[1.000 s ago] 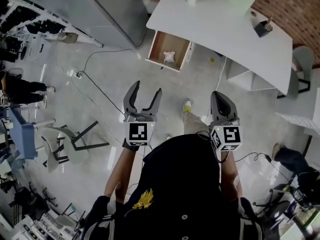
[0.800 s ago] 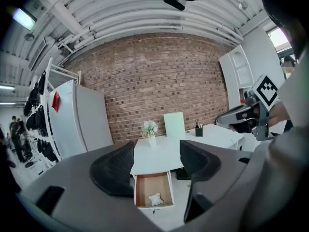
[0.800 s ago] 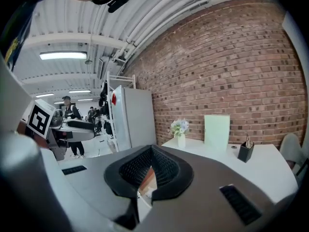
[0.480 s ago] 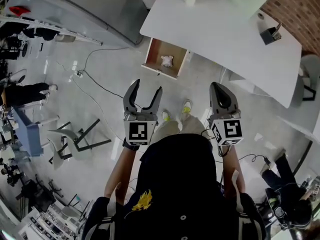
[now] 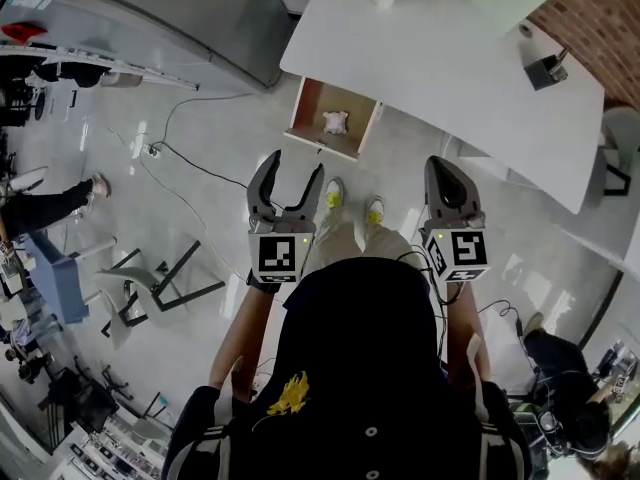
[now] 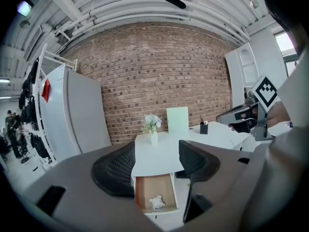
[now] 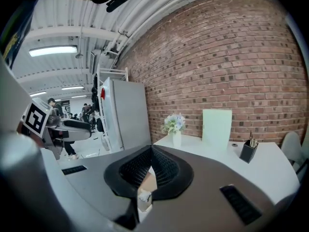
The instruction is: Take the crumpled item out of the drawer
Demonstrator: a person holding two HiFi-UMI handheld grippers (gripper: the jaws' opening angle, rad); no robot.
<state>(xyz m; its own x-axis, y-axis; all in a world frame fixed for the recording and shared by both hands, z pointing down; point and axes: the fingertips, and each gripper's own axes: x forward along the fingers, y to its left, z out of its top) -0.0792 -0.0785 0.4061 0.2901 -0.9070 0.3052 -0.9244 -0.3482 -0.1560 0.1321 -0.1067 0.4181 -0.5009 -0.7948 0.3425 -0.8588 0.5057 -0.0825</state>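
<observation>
Both tongs hang short of the far drawer (image 5: pixel 310 108): left tongs (image 5: pixel 296 168) apart, empty, just narrowing; right tongs (image 5: pixel 443 168) together. Next, reach the crumpled wad (image 5: pixel 335 121).

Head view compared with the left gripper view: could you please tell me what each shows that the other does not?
Only the head view shows the person's shoes and the floor cable. Only the left gripper view shows the ceiling pipes. Both show the open drawer holding the crumpled item, the white table, and the left gripper, jaws apart and empty.
</observation>
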